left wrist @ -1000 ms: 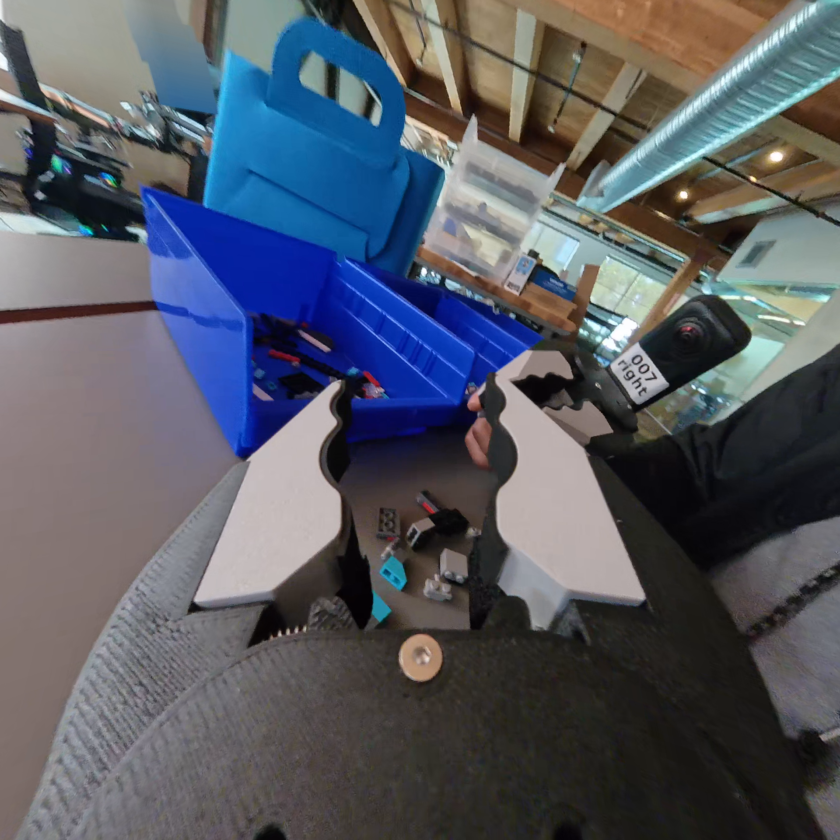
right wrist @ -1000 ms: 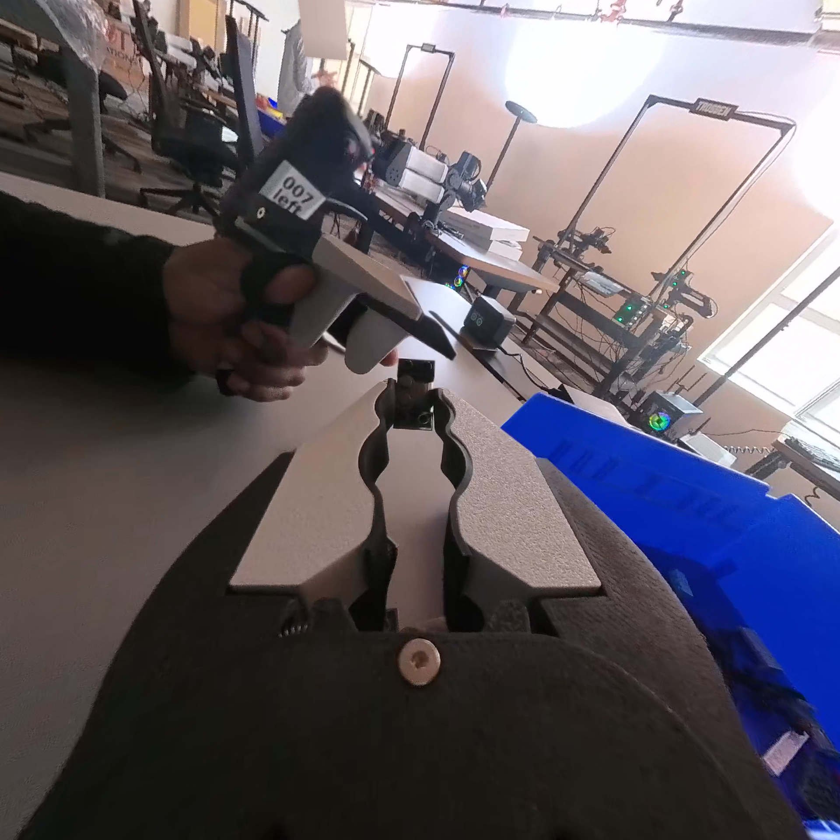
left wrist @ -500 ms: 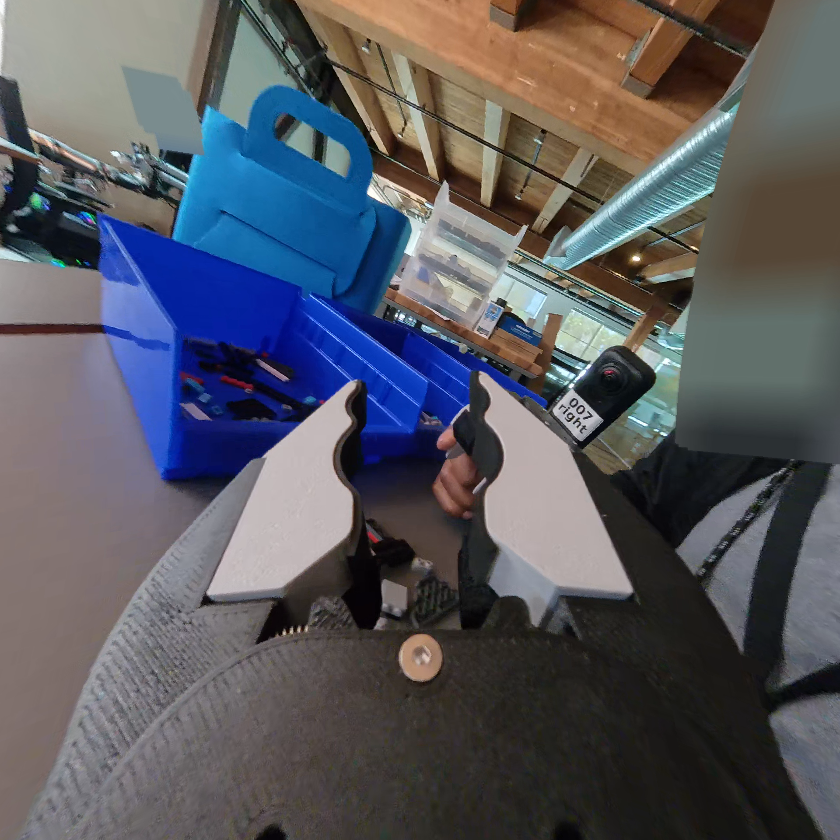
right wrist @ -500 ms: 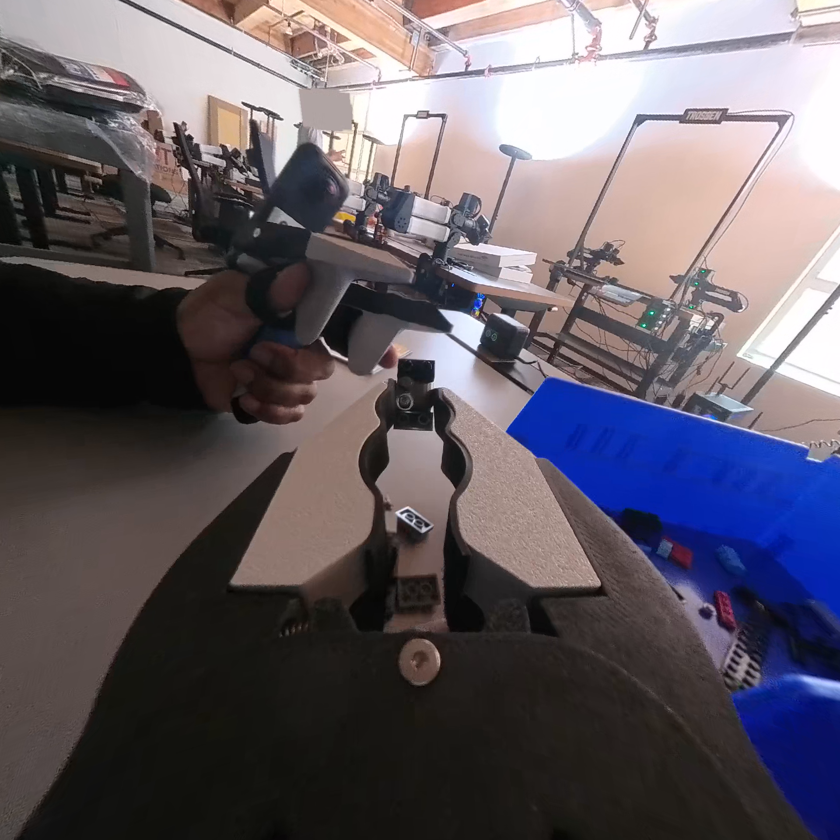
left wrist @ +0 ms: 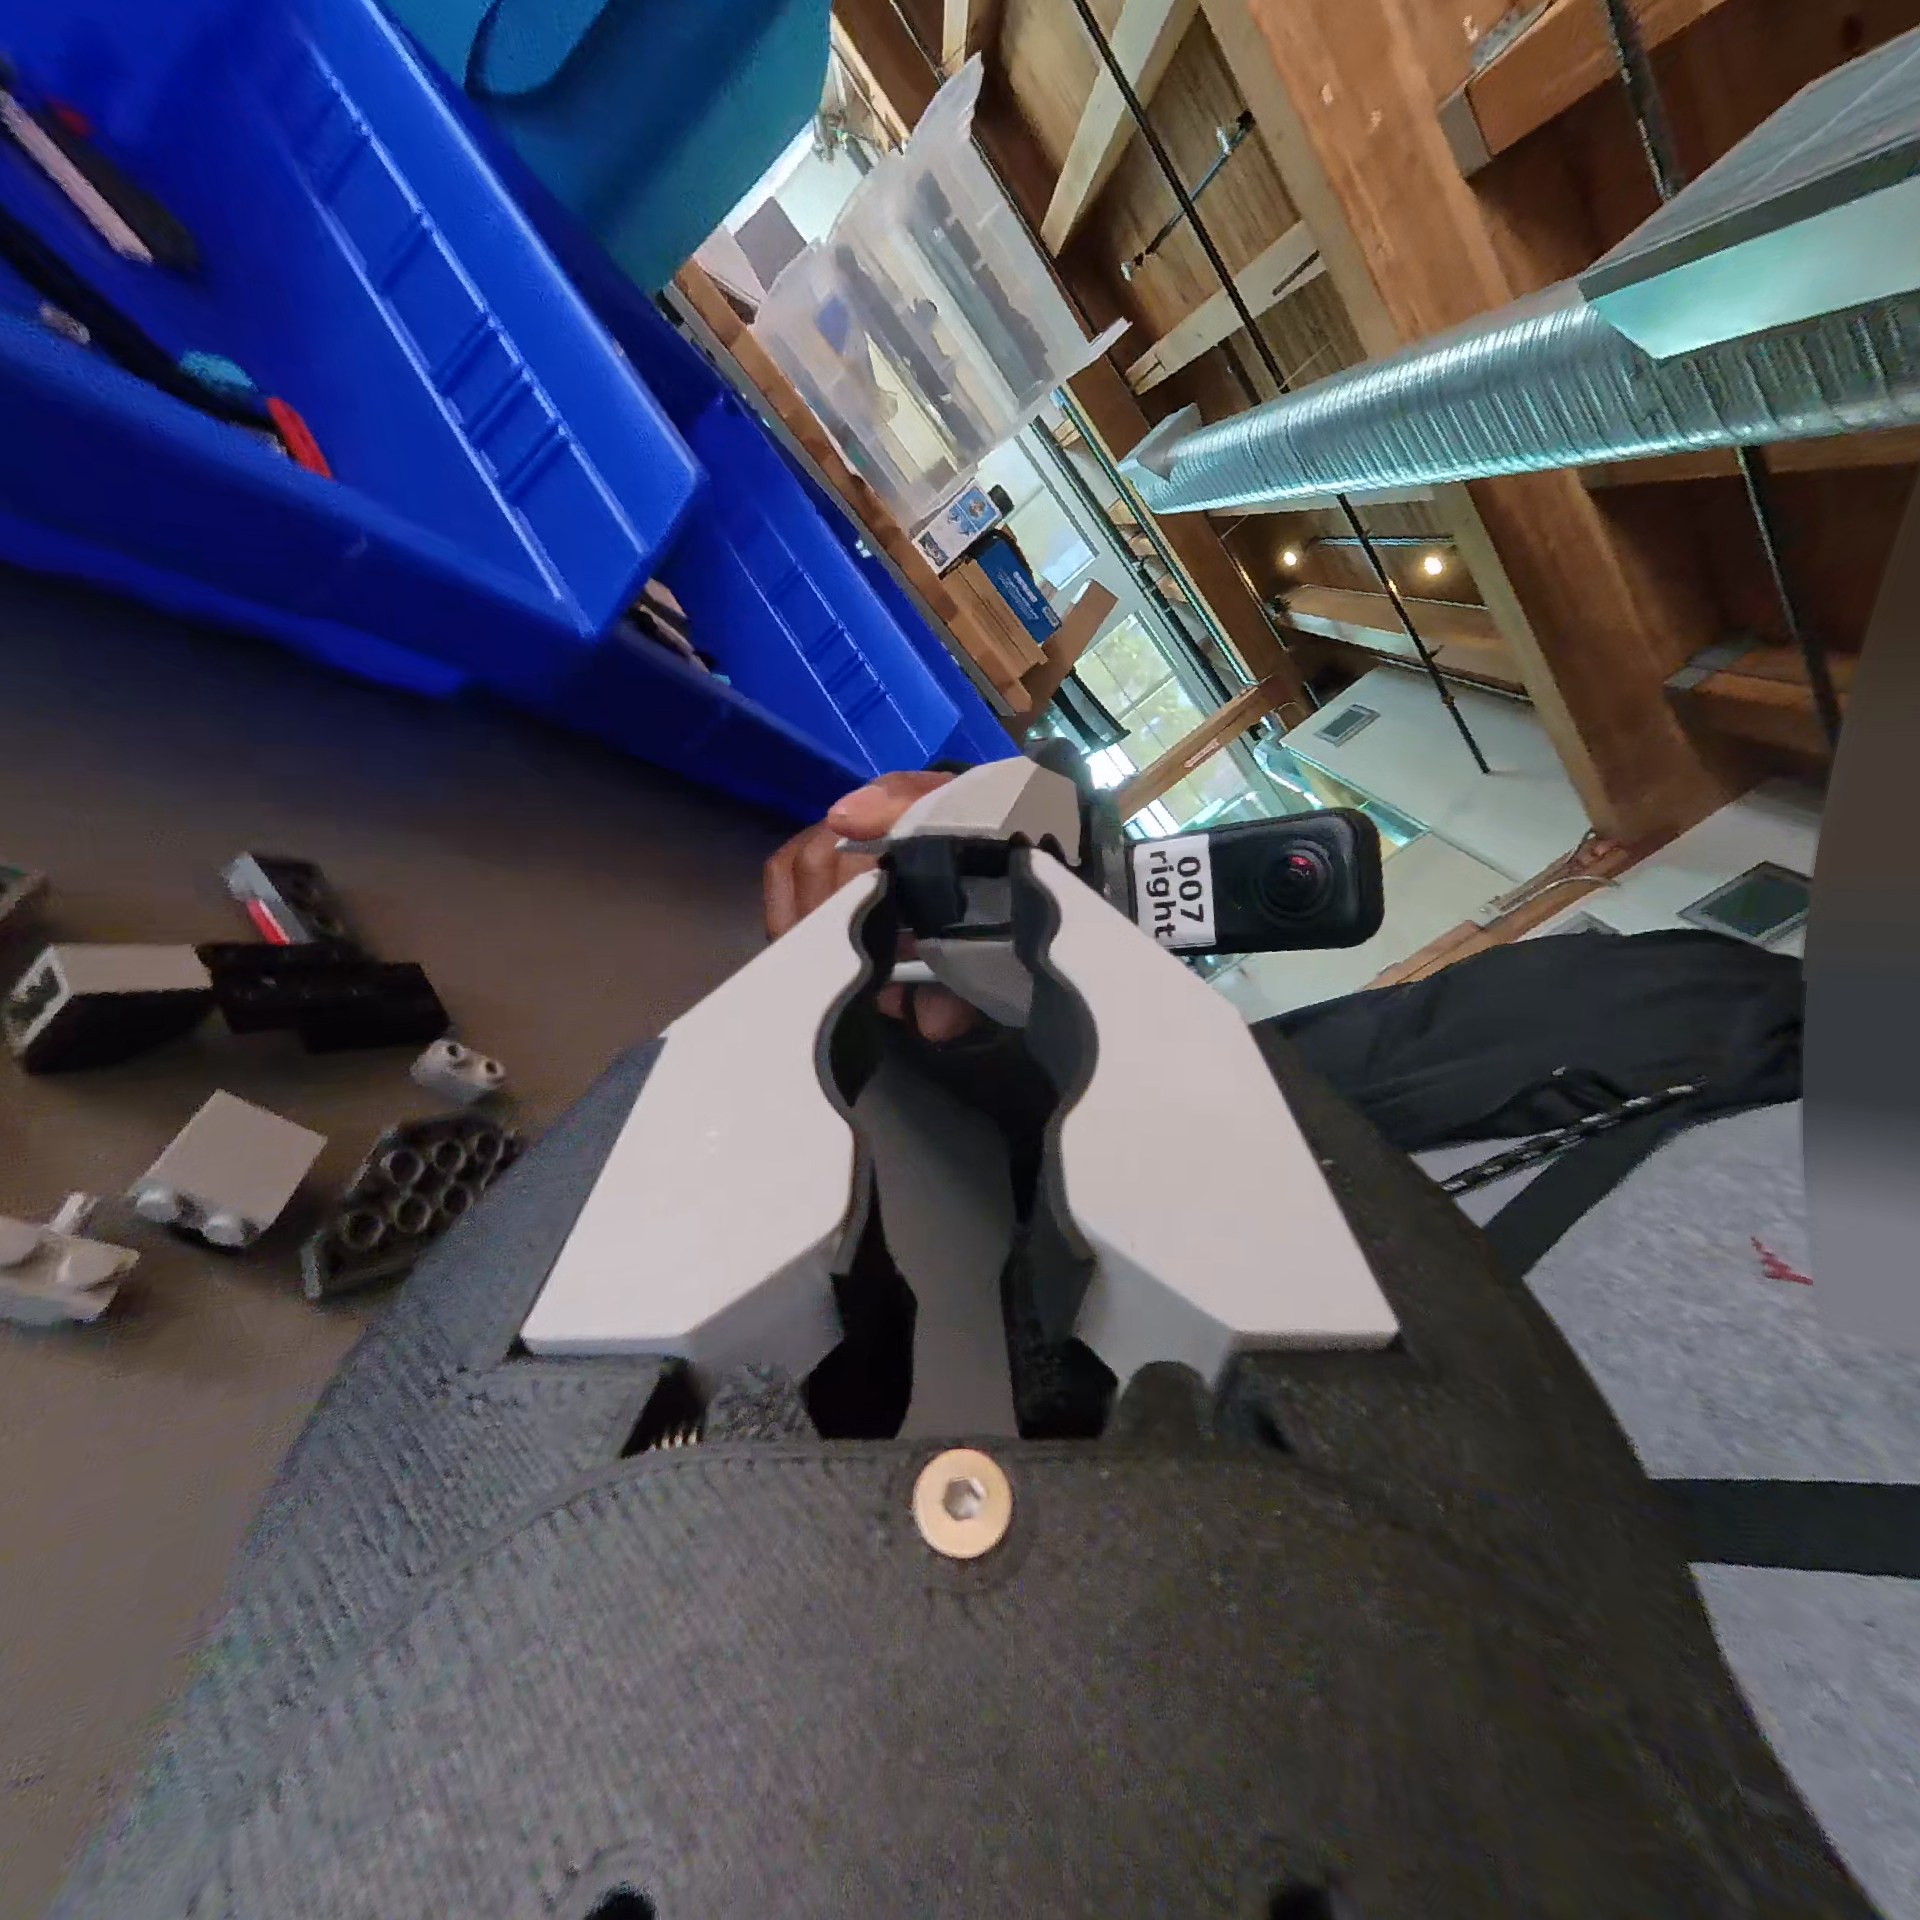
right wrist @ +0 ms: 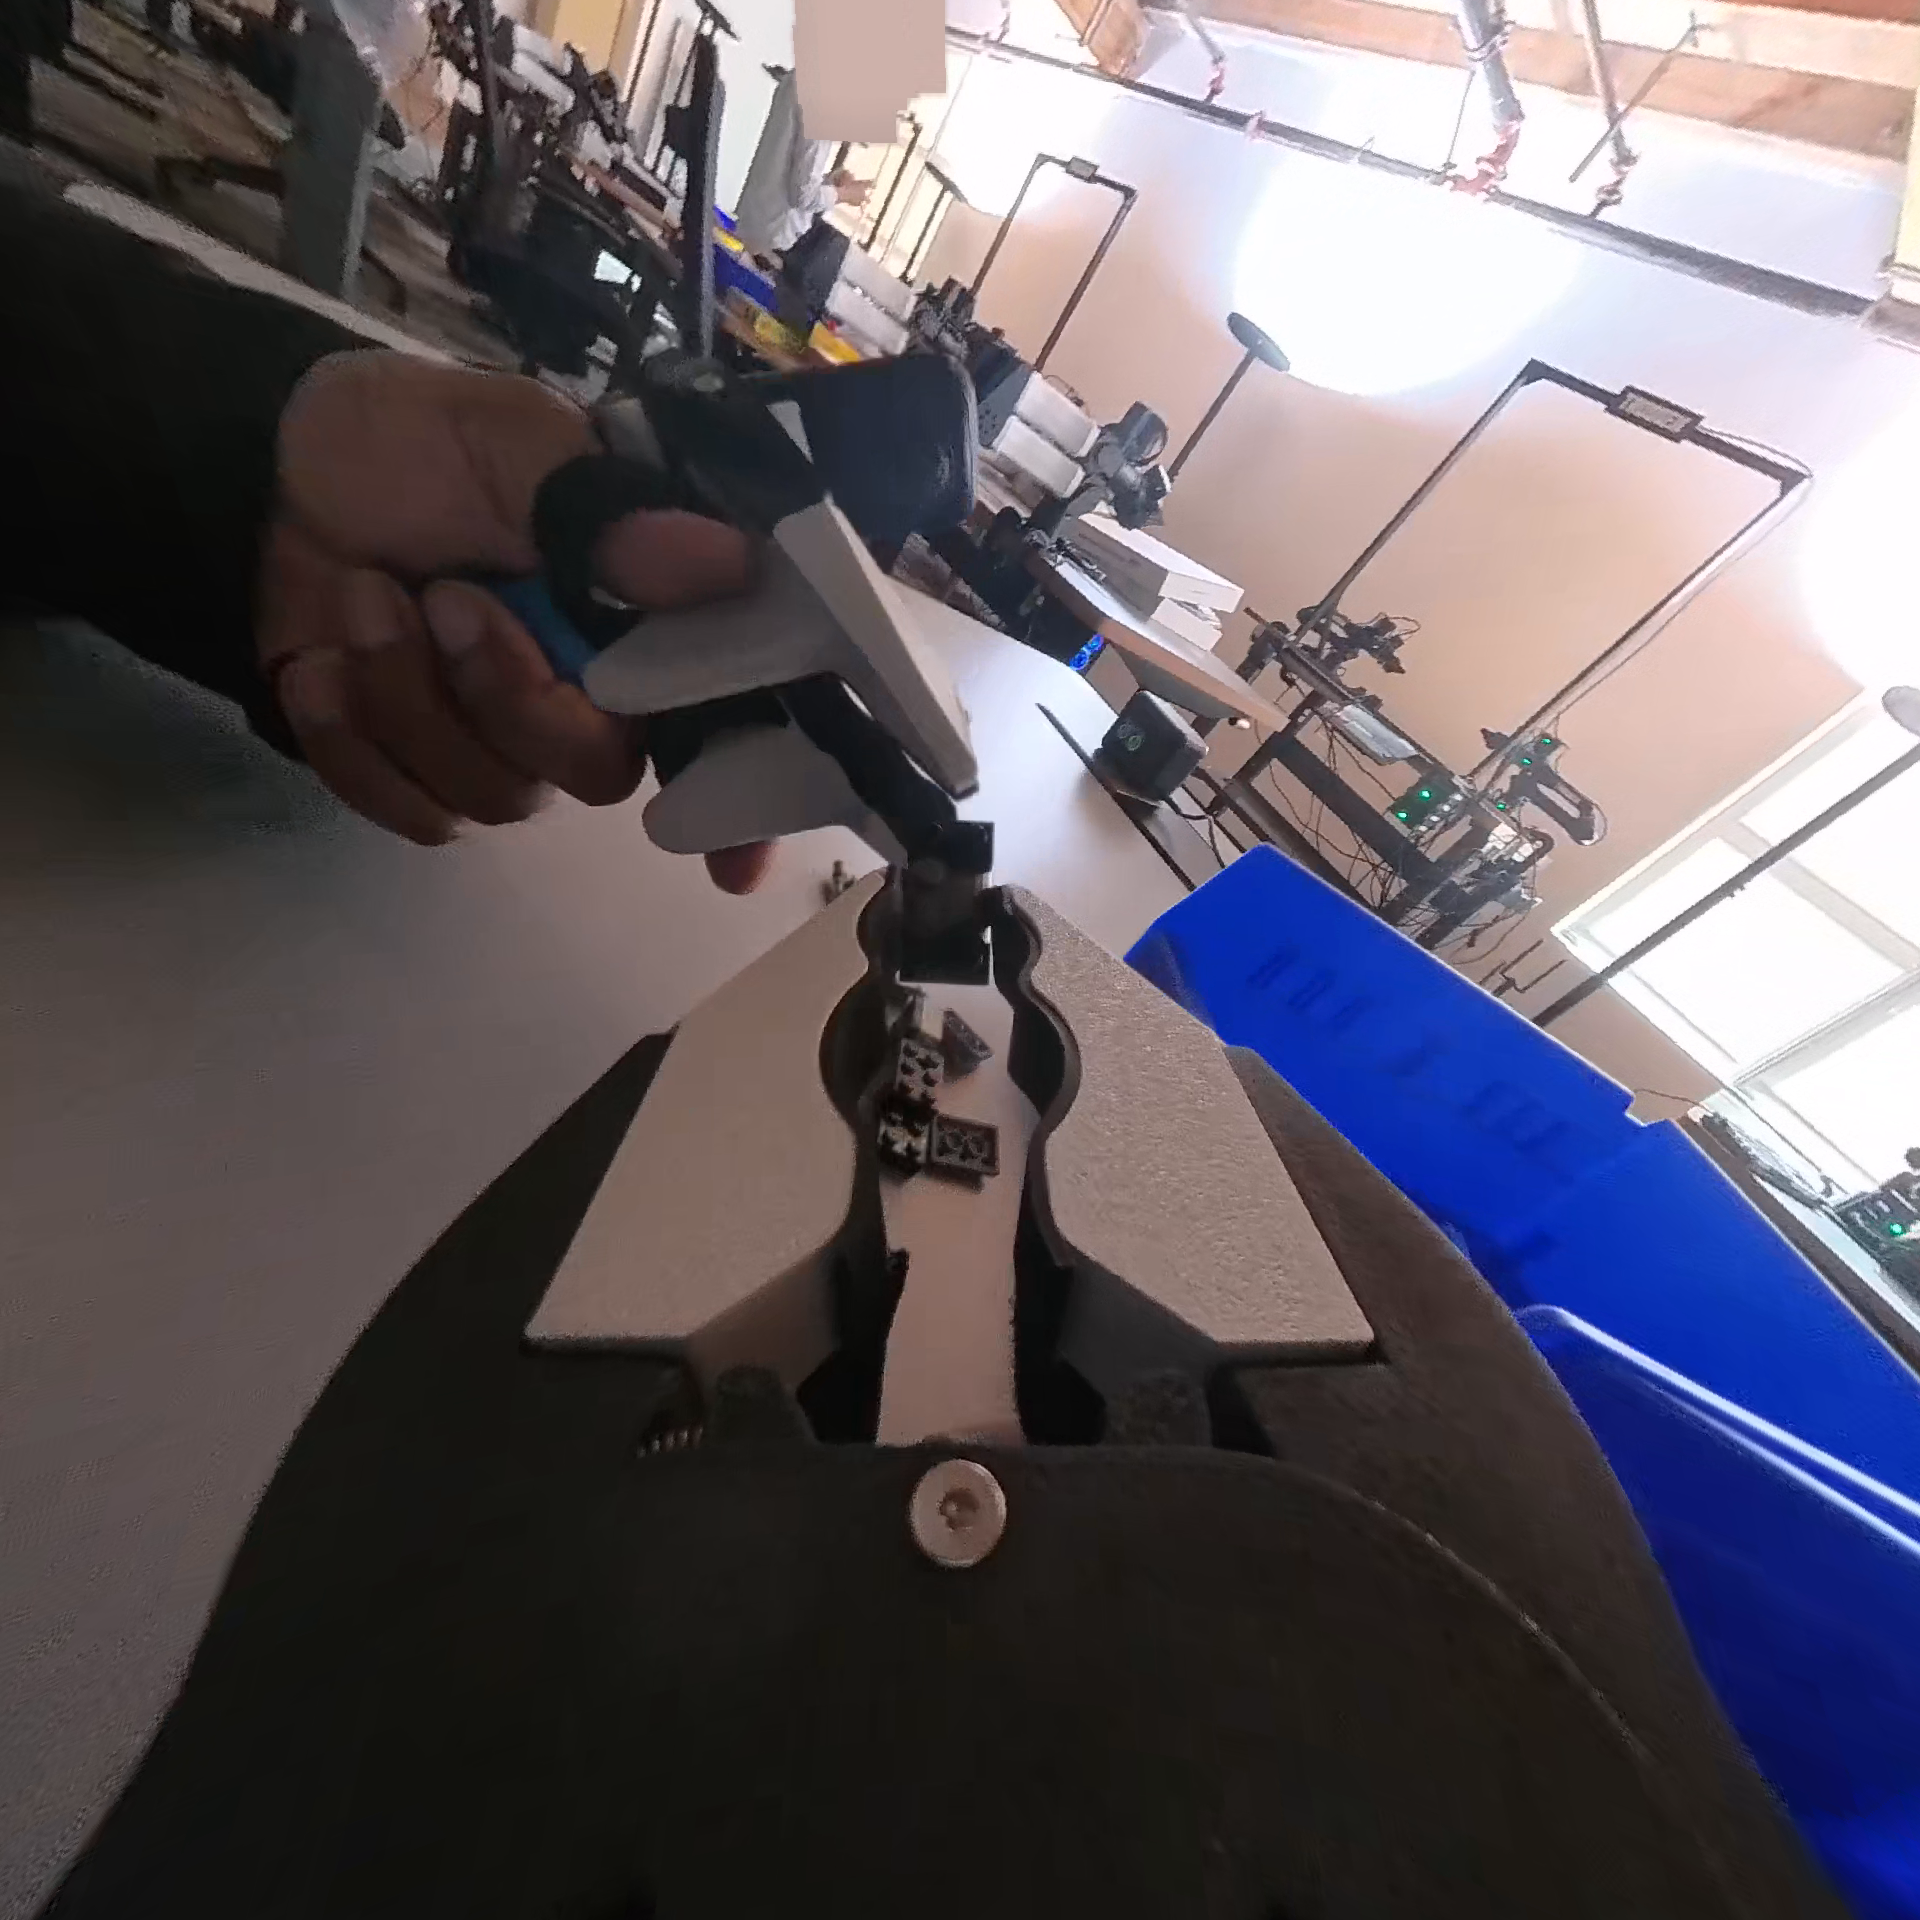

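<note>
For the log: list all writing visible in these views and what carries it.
I give no wording, only its bearers.
White sticker on the right hand-held gripper's camera: legible print.
Boxes on the wooden shelf: too small.
Plate atop the black frame: too small.

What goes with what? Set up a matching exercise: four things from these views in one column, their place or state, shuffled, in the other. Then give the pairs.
1. right claw
2. blue bin
3. loose bricks
4. silver duct

A. overhead, below the wooden ceiling
B. scattered on the table
C. shut on a small dark brick piece
D. standing on the table, small parts inside

Pairs: 1-C, 2-D, 3-B, 4-A.
</note>
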A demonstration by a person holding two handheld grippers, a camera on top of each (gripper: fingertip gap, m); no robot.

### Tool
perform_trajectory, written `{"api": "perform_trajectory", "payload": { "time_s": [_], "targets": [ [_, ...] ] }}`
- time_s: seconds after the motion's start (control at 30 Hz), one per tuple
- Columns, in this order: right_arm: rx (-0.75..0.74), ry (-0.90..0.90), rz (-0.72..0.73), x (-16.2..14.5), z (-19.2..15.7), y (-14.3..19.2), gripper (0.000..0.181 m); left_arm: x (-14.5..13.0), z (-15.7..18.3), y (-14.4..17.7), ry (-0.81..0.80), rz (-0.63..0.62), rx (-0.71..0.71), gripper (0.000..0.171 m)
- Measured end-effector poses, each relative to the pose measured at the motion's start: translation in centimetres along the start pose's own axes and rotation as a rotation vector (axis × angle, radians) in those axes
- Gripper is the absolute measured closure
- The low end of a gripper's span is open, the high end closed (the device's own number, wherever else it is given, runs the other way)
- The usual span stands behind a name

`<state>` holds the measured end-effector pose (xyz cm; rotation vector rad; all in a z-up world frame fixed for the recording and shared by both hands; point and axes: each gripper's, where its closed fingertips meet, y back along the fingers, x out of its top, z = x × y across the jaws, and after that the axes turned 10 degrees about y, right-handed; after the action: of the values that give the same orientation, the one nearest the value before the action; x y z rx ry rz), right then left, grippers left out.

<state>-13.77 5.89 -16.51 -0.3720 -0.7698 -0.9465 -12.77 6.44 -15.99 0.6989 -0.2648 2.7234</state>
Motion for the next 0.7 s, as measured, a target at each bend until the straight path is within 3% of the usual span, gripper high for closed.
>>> {"api": "perform_trajectory", "payload": {
  "time_s": [0.17,0.43,0.6,0.7],
  "targets": [
    [0.039,0.013,-0.029,-0.9,-0.7,0.0,0.164,-0.3,-1.4,0.0,0.062,-0.033,0.031,0.157],
    [0.092,-0.082,-0.048,-1.6,-1.2,-0.1,0.164,-0.5,-2.0,0.0,0.071,-0.138,0.065,0.156],
    [0.113,0.048,-0.055,-0.1,-2.3,0.8,0.164,-2.0,-0.6,0.2,0.019,-0.154,0.085,0.153],
    [0.108,0.129,-0.076,0.4,-3.2,1.0,0.164,-3.0,0.2,0.3,-0.008,-0.159,0.108,0.143]
  ]
}}
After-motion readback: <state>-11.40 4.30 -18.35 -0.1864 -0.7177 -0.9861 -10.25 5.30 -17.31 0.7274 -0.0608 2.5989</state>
